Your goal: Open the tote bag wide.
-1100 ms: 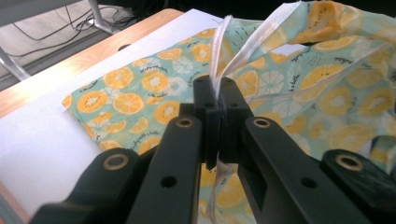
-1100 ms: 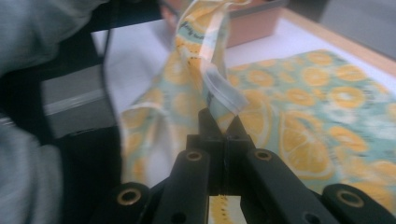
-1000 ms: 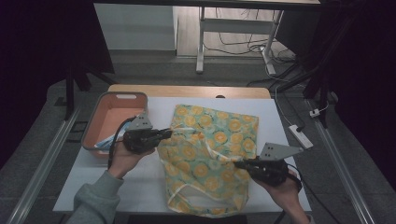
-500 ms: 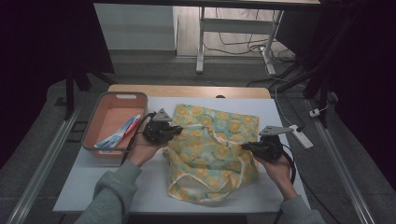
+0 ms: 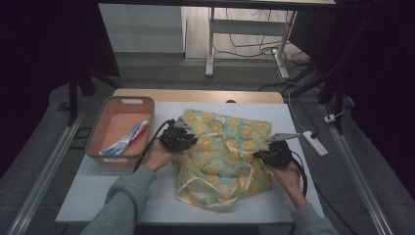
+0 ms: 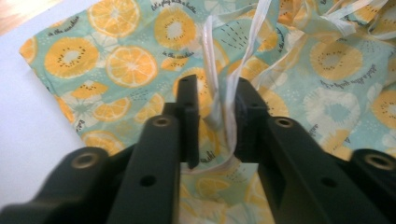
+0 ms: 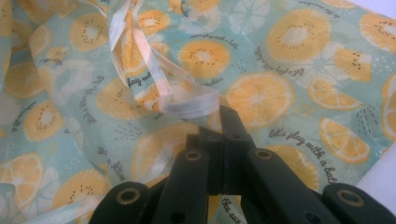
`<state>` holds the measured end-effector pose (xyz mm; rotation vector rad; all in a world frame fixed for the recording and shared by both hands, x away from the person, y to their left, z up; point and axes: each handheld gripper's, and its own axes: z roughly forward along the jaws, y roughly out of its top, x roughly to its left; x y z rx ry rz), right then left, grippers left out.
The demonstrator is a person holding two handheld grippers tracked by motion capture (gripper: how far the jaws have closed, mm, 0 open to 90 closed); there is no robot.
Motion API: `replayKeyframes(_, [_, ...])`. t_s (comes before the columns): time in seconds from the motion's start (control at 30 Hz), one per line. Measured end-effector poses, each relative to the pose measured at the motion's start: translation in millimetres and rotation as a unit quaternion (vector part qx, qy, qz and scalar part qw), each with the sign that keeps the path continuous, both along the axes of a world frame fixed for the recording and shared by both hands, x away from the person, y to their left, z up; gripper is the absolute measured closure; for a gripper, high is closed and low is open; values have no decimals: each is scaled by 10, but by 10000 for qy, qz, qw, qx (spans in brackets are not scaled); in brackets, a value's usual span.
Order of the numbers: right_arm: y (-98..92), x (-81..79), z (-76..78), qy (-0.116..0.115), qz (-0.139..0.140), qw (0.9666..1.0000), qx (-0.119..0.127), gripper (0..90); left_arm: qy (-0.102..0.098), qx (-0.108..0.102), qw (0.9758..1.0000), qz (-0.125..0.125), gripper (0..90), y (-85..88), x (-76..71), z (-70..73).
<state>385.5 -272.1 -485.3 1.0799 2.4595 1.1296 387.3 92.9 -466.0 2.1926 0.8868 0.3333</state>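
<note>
A teal cloth [image 5: 230, 147] printed with orange slices lies rumpled on the white table, with white ribbon straps [image 5: 215, 188] trailing off its near edge. My left gripper [image 5: 190, 140] rests at the cloth's left edge. Its jaws have just been opening, and in the left gripper view a white ribbon [image 6: 212, 56] runs loosely between them over the cloth [image 6: 116, 60]; that gripper [image 6: 217, 112] is open. My right gripper [image 5: 258, 154] sits on the cloth's right part. In the right gripper view it [image 7: 225, 126] is shut, pinching the cloth [image 7: 289, 93] beside a ribbon loop [image 7: 187, 100].
A salmon tray [image 5: 98, 142] stands at the table's left, holding a toothpaste tube [image 5: 136, 133] and a thin pale item. A white power strip [image 5: 313, 142] lies at the right edge. Bare white tabletop [image 5: 98, 196] lies near the person. Metal rails run along both sides.
Both hands moved away from the person, bringing the cloth's near part up over itself, so the cloth is now shorter and bunched. The left hand also shifted right onto the cloth.
</note>
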Motion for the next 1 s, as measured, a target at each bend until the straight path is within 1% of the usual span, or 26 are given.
replayKeyframes(0.07, [0,8,-4,-4,-19,10000,16,894,17,50,10000,51,680,5,12,-9])
replayKeyframes(0.1, [-4,13,-5,18,-44,10000,48,894,32,59,9999,104,629,15,12,-4])
replayKeyframes(0.13, [-11,19,-8,23,-63,10000,65,894,38,56,9999,149,568,35,4,12])
replayKeyframes(0.17, [-28,25,-12,50,-106,9999,70,894,38,45,9998,201,462,63,-16,38])
replayKeyframes(0.2, [-28,25,-12,50,-106,9999,70,894,28,-5,9997,247,462,98,-46,70])
replayKeyframes(0.23, [-37,26,-13,67,-131,9999,79,891,-6,-82,9996,275,427,139,-88,103])
replayKeyframes(0.27, [-49,29,-16,71,-139,9998,84,890,-46,-154,9995,285,415,178,-139,136])
replayKeyframes(0.3, [-60,33,-19,78,-147,9998,83,885,-82,-189,9994,263,400,212,-192,166])
replayKeyframes(0.33, [-75,43,-24,123,-185,9997,99,881,-98,-202,9995,239,360,239,-246,193])
replayKeyframes(0.4, [-76,45,-26,140,-189,9997,112,881,-124,-236,9995,165,352,280,-358,233])
replayKeyframes(0.5, [-60,49,-43,149,-150,9998,12,868,-121,-377,9992,8,323,316,-522,251])
replayKeyframes(0.53, [-60,49,-43,149,-150,9998,12,868,-120,-396,9991,-24,323,324,-565,251])
replayKeyframes(0.63, [-66,57,-55,182,-163,9997,5,872,-206,-373,9991,58,285,383,-650,254])
replayKeyframes(0.67, [-72,59,-59,186,-184,9997,-17,874,-199,-432,9988,109,280,423,-662,254])
replayKeyframes(0.7, [-80,61,-62,194,-213,9996,-14,874,-183,-474,9986,156,280,463,-672,253])
replayKeyframes(0.77, [-107,58,-61,205,-265,9994,7,873,-204,-463,9986,176,301,516,-701,249])
replayKeyframes(0.8, [-107,58,-61,205,-265,9994,7,873,-230,-487,9985,133,301,530,-724,242])
replayKeyframes(0.83, [-113,54,-55,189,-279,9994,28,872,-242,-517,9984,46,340,532,-746,235])
replayKeyframes(0.87, [-113,54,-55,189,-279,9994,28,872,-264,-524,9983,-66,340,521,-770,227])
replayKeyframes(0.93, [-108,56,-56,171,-269,9995,18,872,-309,-455,9981,-270,371,463,-829,231])
replayKeyframes(1.0, [-107,57,-58,172,-267,9995,17,871,-406,-393,9975,-421,371,366,-902,259])
